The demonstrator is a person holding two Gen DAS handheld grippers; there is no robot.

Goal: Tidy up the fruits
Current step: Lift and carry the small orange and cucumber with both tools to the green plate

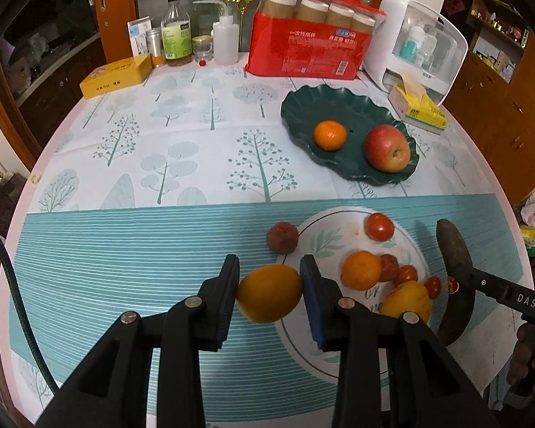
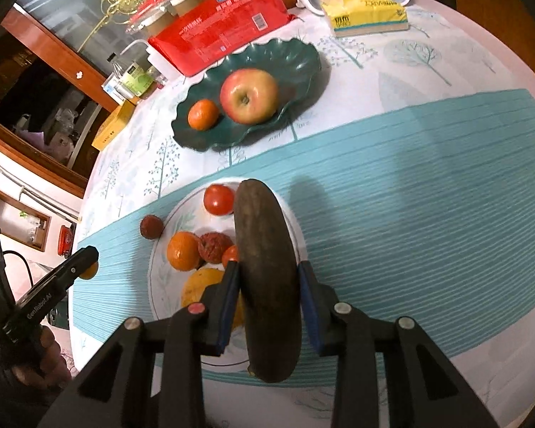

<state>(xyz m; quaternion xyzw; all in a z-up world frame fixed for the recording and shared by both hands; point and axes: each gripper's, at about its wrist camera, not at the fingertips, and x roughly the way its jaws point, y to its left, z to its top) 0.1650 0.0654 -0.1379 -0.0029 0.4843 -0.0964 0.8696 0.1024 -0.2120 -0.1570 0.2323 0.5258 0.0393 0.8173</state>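
At the left, a round yellow-orange fruit point(image 1: 269, 293) is being held clear of the tablecloth point(image 1: 125, 249) by the left gripper point(image 1: 269, 287), its jaws closed to the fruit's width with a pad pressing on either side. From these jaws the green scalloped dish point(image 1: 342, 107) is lying far and to the right, well apart, with the white plate point(image 1: 415, 246) in between; a diagonal carry over the plate is judged to be what the coming move calls for.

On that plate an orange point(image 1: 361, 270), a tomato point(image 1: 379, 226), a yellow fruit point(image 1: 408, 301), a dark red wrinkled fruit and small tomatoes are lying close together, and a brownish-red fruit point(image 1: 282, 237) is sitting on the cloth just beside the plate's left rim.

At the right, a dark, overripe banana point(image 2: 267, 278) is being gripped near its middle by the right gripper point(image 2: 268, 297), the jaws part-closed on its flanks. Its long axis is running near to far along the fingers, the far tip pointing roughly toward the dish, so the right hand is judged the nearer of the two.

In the dish a tangerine point(image 2: 203, 114) is resting on the left and an apple point(image 2: 249, 95) in the middle; its right part is being left bare, seemingly room enough for both held fruits. Beyond it, a red cup package point(image 2: 224, 18) and a tissue pack point(image 2: 369, 10) are standing at the table's far edge.
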